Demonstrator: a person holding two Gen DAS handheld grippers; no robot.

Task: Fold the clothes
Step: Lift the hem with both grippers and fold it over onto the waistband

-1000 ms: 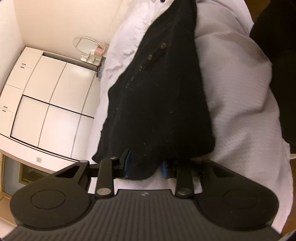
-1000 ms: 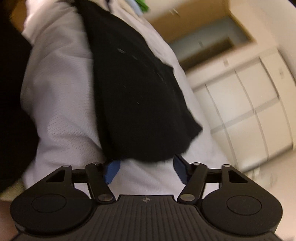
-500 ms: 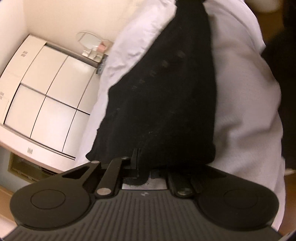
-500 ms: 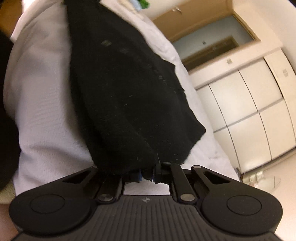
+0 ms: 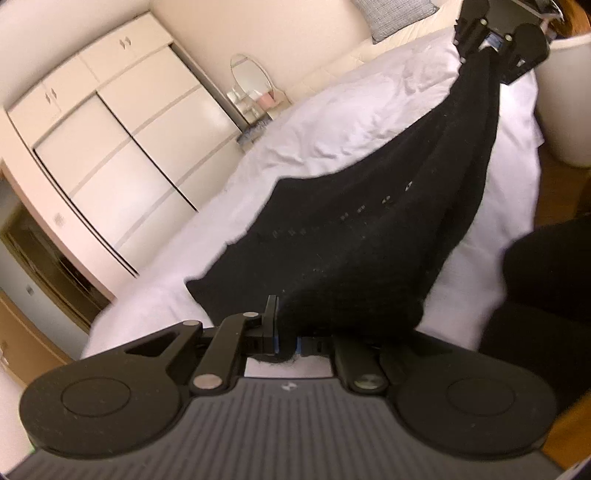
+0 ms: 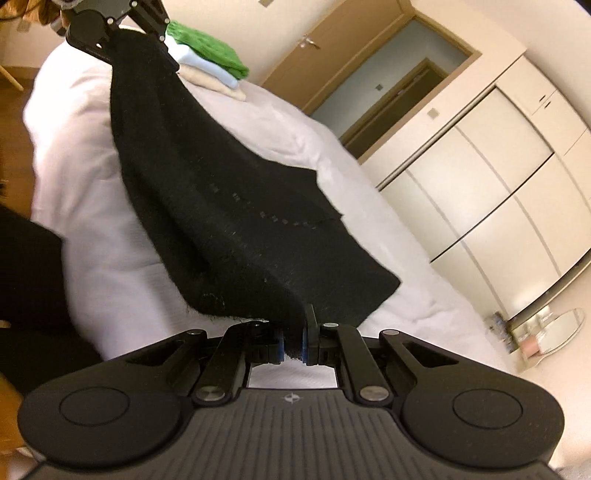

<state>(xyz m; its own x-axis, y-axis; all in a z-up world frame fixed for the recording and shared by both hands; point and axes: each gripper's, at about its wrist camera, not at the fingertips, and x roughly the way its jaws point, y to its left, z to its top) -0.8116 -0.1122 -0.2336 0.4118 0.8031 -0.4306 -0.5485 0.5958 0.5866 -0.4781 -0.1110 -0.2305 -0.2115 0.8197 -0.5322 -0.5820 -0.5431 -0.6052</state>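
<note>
A black knitted cardigan (image 5: 369, 236) with a row of small buttons hangs stretched between both grippers above a white bed (image 5: 332, 122). My left gripper (image 5: 286, 338) is shut on one end of it, its blue pads pinching the fabric. In the left wrist view the right gripper (image 5: 480, 40) holds the far end, up at the top right. In the right wrist view my right gripper (image 6: 293, 341) is shut on the cardigan (image 6: 229, 206), and the left gripper (image 6: 122, 26) grips the far end at the top left. The cardigan's middle sags toward the bed (image 6: 92, 266).
A stack of folded clothes (image 6: 210, 62), green on top, lies at the bed's far end. White wardrobes (image 5: 110, 155) line the wall beside the bed. A small dressing table with an oval mirror (image 5: 251, 79) stands past them. A person's dark-clad legs (image 5: 546, 288) are close by.
Both grippers shut on the cardigan's ends and rose, lifting it off the bed. Both views rolled, so the wardrobes and the bed now sit at a different slant.
</note>
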